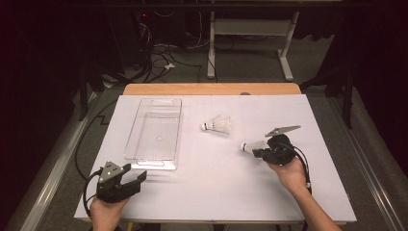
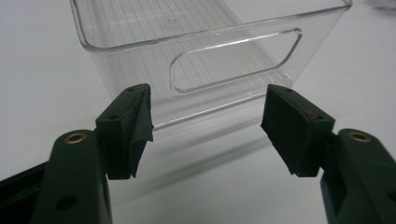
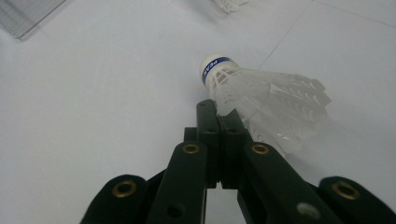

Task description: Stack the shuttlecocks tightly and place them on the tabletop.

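Tongs on the right (image 3: 219, 109) are sitting pressed together, pinching the skirt edge of a shuttlecock (image 3: 261, 100) that is lying on the white tabletop (image 1: 216, 183) with its cork pointing away from the hand. In the high view that shuttlecock (image 1: 253, 146) is resting just left of the right tongs (image 1: 260, 151), with a second shuttlecock (image 1: 217, 125) lying apart from it, nearer the middle. Left tongs (image 2: 205, 128) are standing wide apart with nothing between them, facing the handle end of a clear bin (image 2: 233, 70), which is sitting on the tabletop's left side (image 1: 154, 130)
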`<action>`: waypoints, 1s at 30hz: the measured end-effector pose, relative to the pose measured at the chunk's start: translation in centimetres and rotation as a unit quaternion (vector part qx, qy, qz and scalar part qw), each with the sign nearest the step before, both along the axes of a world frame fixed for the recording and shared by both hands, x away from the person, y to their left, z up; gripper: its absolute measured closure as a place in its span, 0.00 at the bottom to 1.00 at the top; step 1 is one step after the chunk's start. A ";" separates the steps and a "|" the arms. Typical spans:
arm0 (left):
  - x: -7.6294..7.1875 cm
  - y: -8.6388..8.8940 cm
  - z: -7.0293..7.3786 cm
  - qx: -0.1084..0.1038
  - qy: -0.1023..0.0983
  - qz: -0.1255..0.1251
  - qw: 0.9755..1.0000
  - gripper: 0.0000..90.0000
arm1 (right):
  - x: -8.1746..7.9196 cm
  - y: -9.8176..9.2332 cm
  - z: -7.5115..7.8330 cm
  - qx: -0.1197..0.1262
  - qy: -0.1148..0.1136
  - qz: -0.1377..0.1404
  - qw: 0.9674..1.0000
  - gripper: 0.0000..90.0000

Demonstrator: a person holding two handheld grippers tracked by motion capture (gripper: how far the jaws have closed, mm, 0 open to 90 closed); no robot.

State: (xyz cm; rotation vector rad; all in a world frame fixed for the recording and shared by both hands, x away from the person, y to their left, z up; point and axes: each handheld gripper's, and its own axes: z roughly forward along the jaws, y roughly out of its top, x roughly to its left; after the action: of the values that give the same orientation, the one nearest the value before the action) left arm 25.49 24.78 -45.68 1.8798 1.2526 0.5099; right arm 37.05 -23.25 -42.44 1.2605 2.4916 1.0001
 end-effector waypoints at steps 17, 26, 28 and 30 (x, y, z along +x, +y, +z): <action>0.0 0.1 0.0 -0.002 -0.001 0.001 1.000 0.38 | 0.7 0.3 1.3 0.013 -0.008 0.001 1.000 1.00; 0.0 0.2 0.0 -0.002 -0.001 0.002 1.000 0.38 | 1.4 0.1 1.8 0.021 -0.012 -0.003 1.000 1.00; 0.0 0.2 0.0 -0.002 0.000 0.002 1.000 0.38 | 1.6 0.2 1.9 0.021 -0.011 -0.003 1.000 1.00; 0.0 0.2 0.0 -0.004 -0.001 0.001 1.000 0.38 | 1.7 0.3 1.9 0.021 -0.011 -0.003 1.000 1.00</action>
State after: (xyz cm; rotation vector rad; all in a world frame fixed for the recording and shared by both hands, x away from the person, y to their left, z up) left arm 25.49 25.01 -45.68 1.8711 1.2549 0.5069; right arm 38.74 -22.95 -40.57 1.2610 2.4612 1.0632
